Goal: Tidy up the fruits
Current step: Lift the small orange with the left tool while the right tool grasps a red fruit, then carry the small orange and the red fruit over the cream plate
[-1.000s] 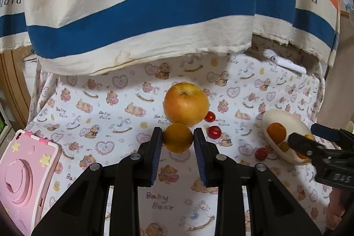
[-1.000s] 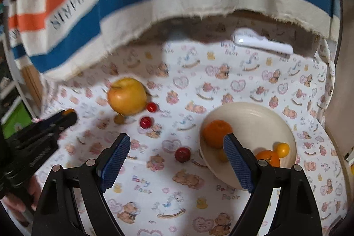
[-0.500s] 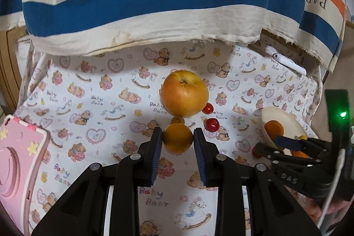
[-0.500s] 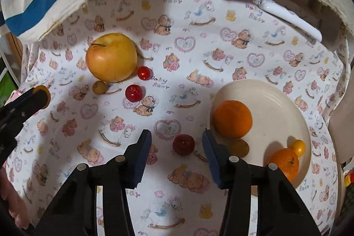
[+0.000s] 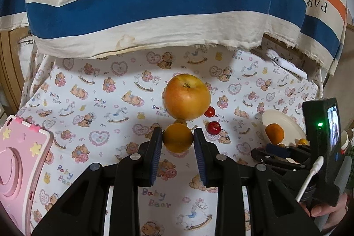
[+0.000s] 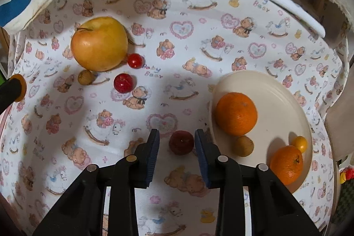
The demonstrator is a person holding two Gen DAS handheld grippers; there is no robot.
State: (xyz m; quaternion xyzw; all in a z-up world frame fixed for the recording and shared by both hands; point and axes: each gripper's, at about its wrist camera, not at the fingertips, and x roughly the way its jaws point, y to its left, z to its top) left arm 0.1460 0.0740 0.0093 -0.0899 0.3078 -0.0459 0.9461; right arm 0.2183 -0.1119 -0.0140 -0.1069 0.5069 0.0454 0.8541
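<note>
My left gripper (image 5: pixel 178 136) is shut on a small orange fruit (image 5: pixel 178 141), held just in front of a large yellow-red apple (image 5: pixel 187 96) on the printed cloth. My right gripper (image 6: pixel 177 136) points down at the cloth beside the cream plate (image 6: pixel 278 101). Its jaws are closing around a dark red round fruit (image 6: pixel 181 142), and a gap still shows at the left pad. On the plate lie two oranges (image 6: pixel 236 113) (image 6: pixel 286 164), a small yellow fruit (image 6: pixel 299 143) and a brownish one (image 6: pixel 243 146). Two red fruits (image 6: pixel 135 60) (image 6: pixel 123 83) and a small brownish one (image 6: pixel 85 77) lie by the apple (image 6: pixel 99 43).
A striped cloth with lettering (image 5: pixel 154 3) hangs over the far edge. At the near left stands a pink case (image 5: pixel 20 160). A white oblong object (image 6: pixel 292 10) lies at the back right. A person's hand (image 5: pixel 325 211) holds the right gripper's handle.
My right gripper came down toward the cloth and its jaws narrowed from wide open to close around the dark red fruit. The left gripper kept still with its orange fruit.
</note>
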